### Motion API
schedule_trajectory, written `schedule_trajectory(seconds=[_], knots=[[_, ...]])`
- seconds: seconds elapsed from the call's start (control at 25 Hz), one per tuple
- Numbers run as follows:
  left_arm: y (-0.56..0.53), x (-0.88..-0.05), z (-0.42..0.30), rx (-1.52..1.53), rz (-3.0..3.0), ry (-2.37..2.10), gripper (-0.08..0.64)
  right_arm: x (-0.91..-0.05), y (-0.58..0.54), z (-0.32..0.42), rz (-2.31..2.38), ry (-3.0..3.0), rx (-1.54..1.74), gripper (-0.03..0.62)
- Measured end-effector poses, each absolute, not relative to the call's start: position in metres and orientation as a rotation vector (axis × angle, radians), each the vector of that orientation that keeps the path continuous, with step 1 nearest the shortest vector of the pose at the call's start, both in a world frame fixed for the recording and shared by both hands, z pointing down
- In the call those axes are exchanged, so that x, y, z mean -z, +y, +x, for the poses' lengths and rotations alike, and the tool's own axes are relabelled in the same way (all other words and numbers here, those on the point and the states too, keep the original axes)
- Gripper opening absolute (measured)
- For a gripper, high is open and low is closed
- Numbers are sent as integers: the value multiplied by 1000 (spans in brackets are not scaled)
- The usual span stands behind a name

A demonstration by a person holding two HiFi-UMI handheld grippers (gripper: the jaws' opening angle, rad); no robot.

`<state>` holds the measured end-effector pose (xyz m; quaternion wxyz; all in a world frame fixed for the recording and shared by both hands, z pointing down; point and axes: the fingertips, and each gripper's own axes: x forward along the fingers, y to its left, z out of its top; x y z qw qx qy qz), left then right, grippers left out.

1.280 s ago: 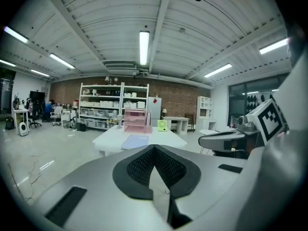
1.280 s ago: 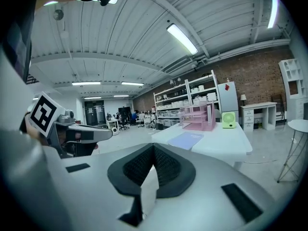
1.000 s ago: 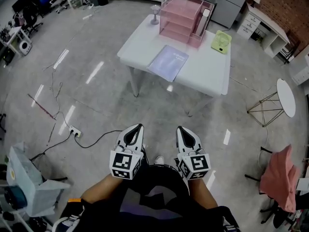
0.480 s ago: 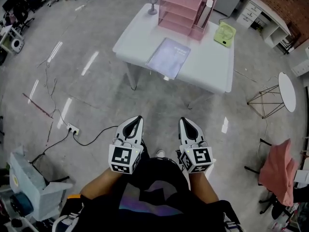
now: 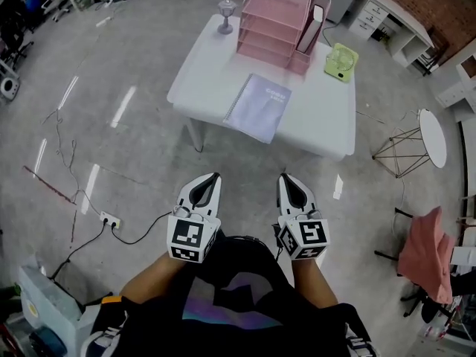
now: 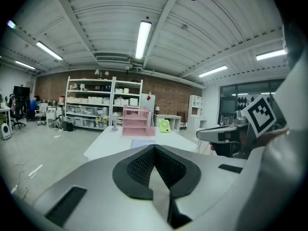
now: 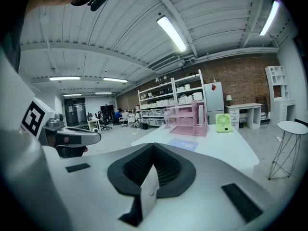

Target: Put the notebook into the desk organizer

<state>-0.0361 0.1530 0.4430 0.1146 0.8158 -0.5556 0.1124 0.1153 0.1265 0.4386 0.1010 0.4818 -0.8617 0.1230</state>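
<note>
A lavender notebook (image 5: pixel 258 107) lies flat near the front edge of a white table (image 5: pixel 320 117). Behind it stands a pink desk organizer (image 5: pixel 275 22) with stacked trays and an upright slot. The notebook (image 7: pixel 183 144) and organizer (image 7: pixel 189 117) show far ahead in the right gripper view, and the organizer (image 6: pixel 137 122) likewise in the left gripper view. My left gripper (image 5: pixel 214 176) and right gripper (image 5: pixel 285 178) are held side by side close to the person's body, well short of the table. Both are shut with nothing between the jaws.
A green desk fan (image 5: pixel 341 61) and a small goblet-shaped object (image 5: pixel 225 15) stand on the table. A round white side table (image 5: pixel 431 137) and a pink-draped chair (image 5: pixel 424 255) are at the right. Cables and a power strip (image 5: pixel 110 219) lie on the floor at left.
The table with the notebook and organizer has shifted slightly lower and nearer in the head view. Both grippers stay shut and level in front of the body.
</note>
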Motion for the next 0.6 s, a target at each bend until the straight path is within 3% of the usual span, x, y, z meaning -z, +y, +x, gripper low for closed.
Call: schedule_trajectory(seconds=[0.6], knots=[[106, -446, -93, -337, 2432, -1498, 8, -450, 87, 65, 1494, -2457, -447, 17]])
